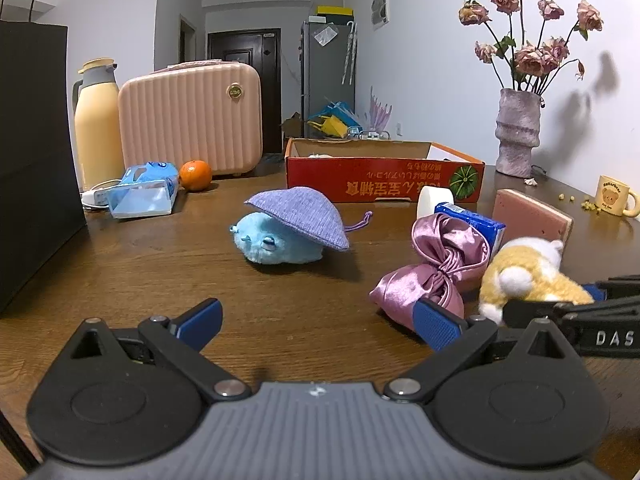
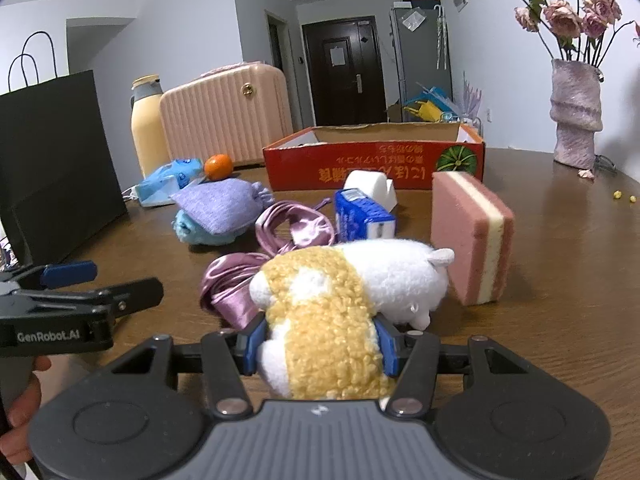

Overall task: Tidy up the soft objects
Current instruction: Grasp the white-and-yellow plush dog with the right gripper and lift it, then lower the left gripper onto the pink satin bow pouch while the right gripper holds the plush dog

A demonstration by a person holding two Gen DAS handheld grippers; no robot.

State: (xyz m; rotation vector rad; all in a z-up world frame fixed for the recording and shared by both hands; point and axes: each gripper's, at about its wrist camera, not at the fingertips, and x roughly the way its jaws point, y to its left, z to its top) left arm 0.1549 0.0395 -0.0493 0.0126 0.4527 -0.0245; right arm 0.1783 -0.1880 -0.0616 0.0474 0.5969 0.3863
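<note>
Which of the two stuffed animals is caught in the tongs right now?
The yellow-and-white plush, squeezed between the right tongs. The blue plush lies apart under a purple pouch, untouched; the left tongs are open and hold nothing.

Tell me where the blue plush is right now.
The blue plush lies mid-table under a purple knit pouch, left of the pink satin bag and before the red box.

Your left wrist camera sits low over the table [image 1: 280, 320], facing the red box [image 1: 384, 180] from farther back. Your right wrist camera looks the same way, closer in. Both share the box, the pink suitcase [image 1: 192, 120] and the vase [image 1: 518, 132].
</note>
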